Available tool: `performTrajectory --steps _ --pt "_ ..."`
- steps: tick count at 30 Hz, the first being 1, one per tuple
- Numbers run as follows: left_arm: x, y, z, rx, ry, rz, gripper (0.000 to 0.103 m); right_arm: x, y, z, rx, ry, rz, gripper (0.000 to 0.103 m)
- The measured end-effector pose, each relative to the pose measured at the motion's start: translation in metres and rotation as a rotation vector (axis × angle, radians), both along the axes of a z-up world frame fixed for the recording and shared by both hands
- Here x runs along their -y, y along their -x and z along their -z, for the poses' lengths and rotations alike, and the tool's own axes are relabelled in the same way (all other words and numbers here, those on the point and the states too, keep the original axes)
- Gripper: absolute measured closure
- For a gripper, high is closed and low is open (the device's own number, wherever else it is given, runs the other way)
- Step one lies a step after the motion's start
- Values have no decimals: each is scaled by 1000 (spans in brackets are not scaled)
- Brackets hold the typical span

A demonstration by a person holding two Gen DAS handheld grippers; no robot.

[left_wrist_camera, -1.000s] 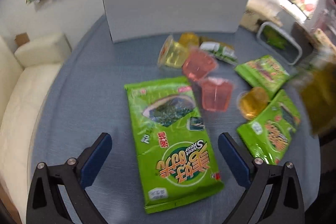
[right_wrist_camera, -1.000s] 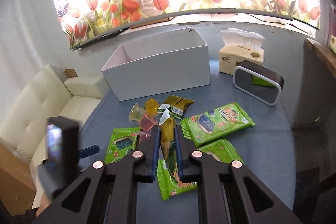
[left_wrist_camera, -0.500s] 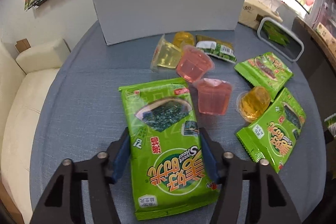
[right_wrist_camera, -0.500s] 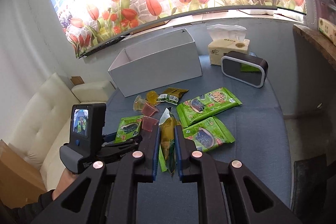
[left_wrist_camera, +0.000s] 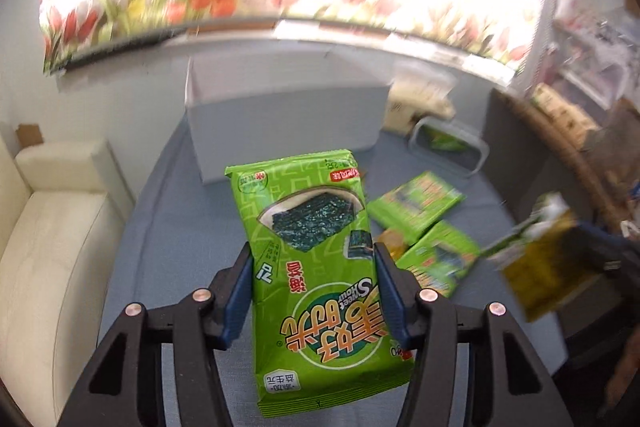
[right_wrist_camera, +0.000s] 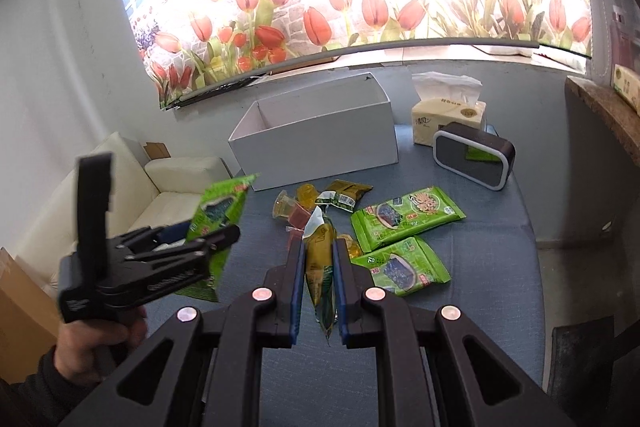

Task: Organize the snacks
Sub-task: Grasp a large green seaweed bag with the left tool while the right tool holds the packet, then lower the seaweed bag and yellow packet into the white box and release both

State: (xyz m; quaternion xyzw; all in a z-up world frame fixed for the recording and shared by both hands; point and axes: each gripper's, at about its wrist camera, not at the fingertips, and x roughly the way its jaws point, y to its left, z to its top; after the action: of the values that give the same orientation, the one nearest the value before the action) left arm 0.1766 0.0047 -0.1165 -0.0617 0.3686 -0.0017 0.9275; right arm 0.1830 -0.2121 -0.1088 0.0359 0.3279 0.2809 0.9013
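My left gripper (left_wrist_camera: 312,255) is shut on a green seaweed snack packet (left_wrist_camera: 308,211), its blue pads pressing both long edges, and holds it in the air above the table. From the right wrist view the same left gripper (right_wrist_camera: 200,243) and its packet (right_wrist_camera: 222,205) hang at the left, in a person's hand. My right gripper (right_wrist_camera: 318,247) is shut on a narrow yellow-green snack packet (right_wrist_camera: 320,263), also lifted. An open white box (right_wrist_camera: 320,143) stands at the back of the table. Two more green seaweed packets (right_wrist_camera: 408,215) (right_wrist_camera: 404,265) lie flat on the right.
Jelly cups (right_wrist_camera: 298,211) and a small brown packet (right_wrist_camera: 348,193) lie in front of the box on the blue-grey table (right_wrist_camera: 492,259). A tissue box (right_wrist_camera: 448,115) and a black device (right_wrist_camera: 472,155) stand at the back right. A cream sofa (right_wrist_camera: 132,187) borders the table's left side.
The left gripper closed on the seaweed packet lying on the table, then lifted it and tilted up towards the box. The right gripper drifted back a little with its packet still held.
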Motion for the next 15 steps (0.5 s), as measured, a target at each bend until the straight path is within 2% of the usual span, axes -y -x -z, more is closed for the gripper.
performTrajectory --steps 7,11,15 --pt "-9 6 -56 113 4 31 42 -20 -8 -23 55 18 -44 89" --pt "-22 -22 -79 151 -7 24 42 -40 -29 -43 106 52 -66 89" --pt "-42 -60 -98 182 -19 0 42 -64 -70 -62 125 61 -89 89"
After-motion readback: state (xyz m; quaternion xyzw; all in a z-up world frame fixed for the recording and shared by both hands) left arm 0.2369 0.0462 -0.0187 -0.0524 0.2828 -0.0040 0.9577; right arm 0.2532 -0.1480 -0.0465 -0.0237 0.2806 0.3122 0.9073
